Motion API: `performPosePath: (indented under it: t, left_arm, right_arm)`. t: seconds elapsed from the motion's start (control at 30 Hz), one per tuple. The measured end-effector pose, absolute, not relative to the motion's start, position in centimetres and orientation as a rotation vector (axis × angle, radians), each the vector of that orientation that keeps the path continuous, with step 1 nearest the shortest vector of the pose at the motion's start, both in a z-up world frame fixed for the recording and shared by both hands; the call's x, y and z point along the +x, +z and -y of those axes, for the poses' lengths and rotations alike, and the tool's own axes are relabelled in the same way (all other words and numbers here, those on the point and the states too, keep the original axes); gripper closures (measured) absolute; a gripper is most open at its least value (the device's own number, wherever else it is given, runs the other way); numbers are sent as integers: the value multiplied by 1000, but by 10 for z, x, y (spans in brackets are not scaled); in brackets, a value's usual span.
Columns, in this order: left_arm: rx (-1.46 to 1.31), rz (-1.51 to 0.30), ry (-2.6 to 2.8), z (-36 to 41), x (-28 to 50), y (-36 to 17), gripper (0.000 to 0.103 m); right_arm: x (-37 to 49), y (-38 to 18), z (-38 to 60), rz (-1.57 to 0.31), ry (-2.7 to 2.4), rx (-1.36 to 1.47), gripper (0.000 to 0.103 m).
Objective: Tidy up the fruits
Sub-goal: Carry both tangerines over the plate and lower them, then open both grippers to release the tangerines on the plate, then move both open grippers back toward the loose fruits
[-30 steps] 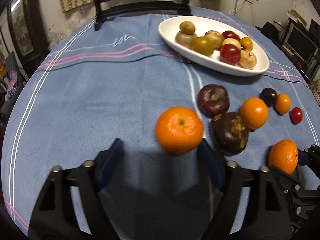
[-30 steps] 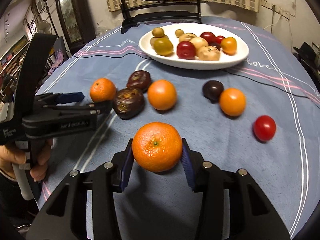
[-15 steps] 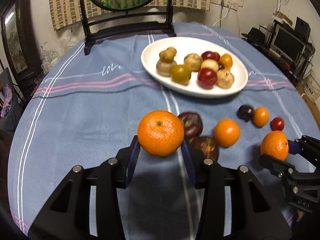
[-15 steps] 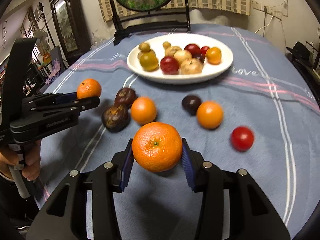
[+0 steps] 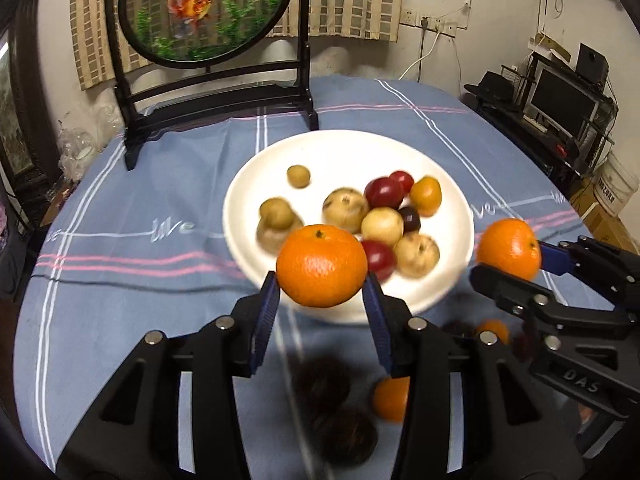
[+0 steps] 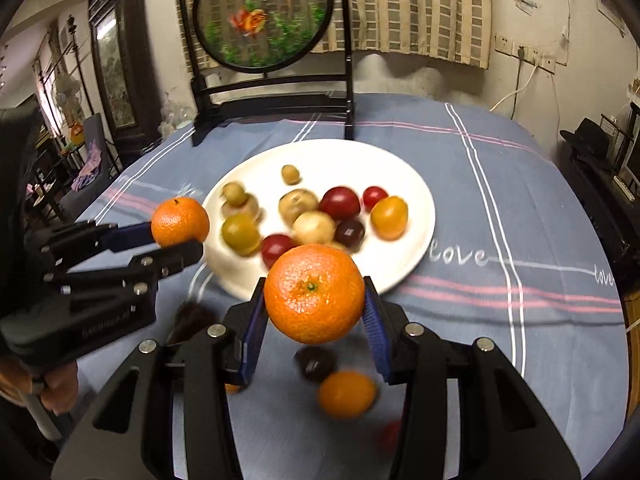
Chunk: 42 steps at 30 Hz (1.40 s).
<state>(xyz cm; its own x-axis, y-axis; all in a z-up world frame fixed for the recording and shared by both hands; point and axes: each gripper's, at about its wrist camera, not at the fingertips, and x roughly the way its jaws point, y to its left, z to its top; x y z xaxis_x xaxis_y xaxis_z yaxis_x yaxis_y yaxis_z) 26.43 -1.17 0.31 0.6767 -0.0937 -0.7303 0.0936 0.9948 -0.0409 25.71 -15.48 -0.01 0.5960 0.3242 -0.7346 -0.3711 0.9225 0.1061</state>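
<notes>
My left gripper (image 5: 320, 300) is shut on an orange mandarin (image 5: 322, 266) and holds it in the air at the near rim of the white oval plate (image 5: 340, 148). My right gripper (image 6: 314, 312) is shut on a second mandarin (image 6: 314, 294), also raised near the plate's (image 6: 416, 184) front edge. The plate holds several small fruits: brown, green, red and orange. Each gripper shows in the other's view, the right one (image 5: 516, 264) at right, the left one (image 6: 180, 236) at left.
Loose fruits lie on the blue tablecloth below the grippers: dark purple ones (image 5: 320, 384), an orange one (image 6: 347, 394) and a small red one, blurred. A black-framed round goldfish screen (image 5: 208, 12) stands behind the plate. Furniture lies beyond the table edge at right.
Both grippers have lifted and moved forward toward the plate with their mandarins. The loose fruits have dropped to the bottom of both views.
</notes>
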Motion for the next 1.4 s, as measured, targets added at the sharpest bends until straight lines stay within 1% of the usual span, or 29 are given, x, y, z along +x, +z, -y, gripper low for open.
performPosePath:
  t: [0.27, 0.53, 0.57, 0.6, 0.63, 0.67, 0.7, 0.77, 0.97, 1.1, 1.4]
  left_arm:
    - [-15, -843, -95, 23, 314, -10, 60]
    - [-28, -833, -66, 18, 334, -11, 57]
    - [-31, -832, -63, 17, 334, -11, 56]
    - [-33, -830, -54, 16, 334, -9, 48]
    - [-35, -826, -54, 15, 333, -8, 45]
    - [-34, -816, -55, 15, 330, -5, 43]
    - [-30, -810, -55, 14, 329, -4, 40]
    - [-28, -801, -52, 13, 326, -1, 35]
    - [-29, -787, -57, 12, 311, 4, 35]
    - [-36, -769, -59, 12, 294, 9, 30]
    - [-16, -767, -68, 15, 248, 10, 27]
  right_arm:
    - [313, -16, 159, -906, 382, -3, 58]
    - [335, -30, 152, -934, 361, 10, 57]
    - [338, -31, 153, -941, 363, 29, 56]
    - [340, -33, 154, -955, 367, 48, 55]
    - [341, -35, 156, -970, 371, 76, 55]
    - [340, -35, 156, -969, 370, 85, 50]
    - [339, -34, 157, -961, 363, 87, 48]
    - [334, -31, 158, -942, 346, 74, 45]
    - [322, -25, 165, -927, 336, 83, 44]
    - [308, -21, 170, -912, 329, 89, 44]
    - [257, -18, 188, -911, 330, 118, 43]
